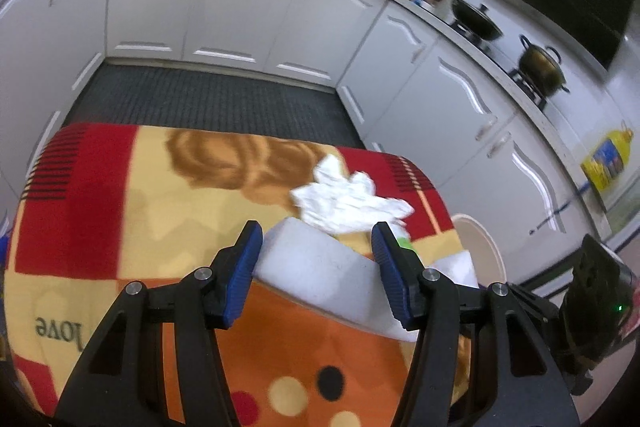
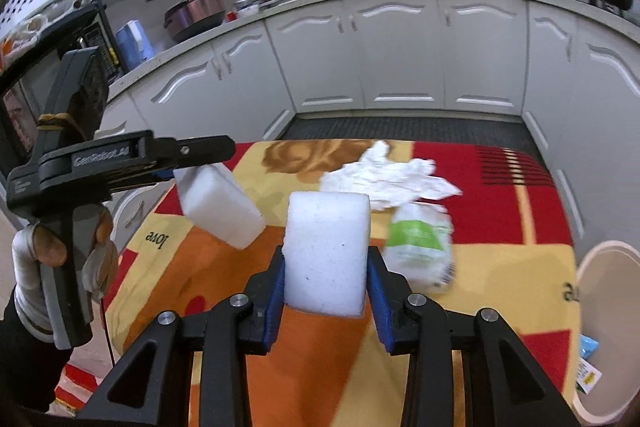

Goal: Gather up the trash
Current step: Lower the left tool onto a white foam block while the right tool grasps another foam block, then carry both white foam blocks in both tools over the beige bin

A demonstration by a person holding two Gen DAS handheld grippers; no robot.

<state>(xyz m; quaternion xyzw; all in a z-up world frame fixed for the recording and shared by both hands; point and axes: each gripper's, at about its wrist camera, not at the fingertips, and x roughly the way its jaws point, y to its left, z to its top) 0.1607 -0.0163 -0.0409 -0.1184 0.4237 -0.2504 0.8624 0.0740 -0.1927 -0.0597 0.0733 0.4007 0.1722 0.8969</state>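
Note:
My left gripper (image 1: 316,239) is shut on a white foam block (image 1: 320,271); from the right wrist view that block (image 2: 220,205) hangs tilted above the table in the left gripper (image 2: 200,163). My right gripper (image 2: 326,259) is shut on a second white foam block (image 2: 328,251), held upright. A crumpled white tissue (image 2: 392,179) lies on the patterned tablecloth (image 2: 500,259) beyond; it also shows in the left wrist view (image 1: 348,199). A crumpled plastic wrapper with a green label (image 2: 420,243) lies beside it to the right.
A white trash bin (image 2: 608,327) stands off the table's right edge with scraps inside; its rim shows in the left wrist view (image 1: 484,247). White kitchen cabinets (image 2: 400,59) and a dark floor mat (image 1: 208,103) lie beyond the table.

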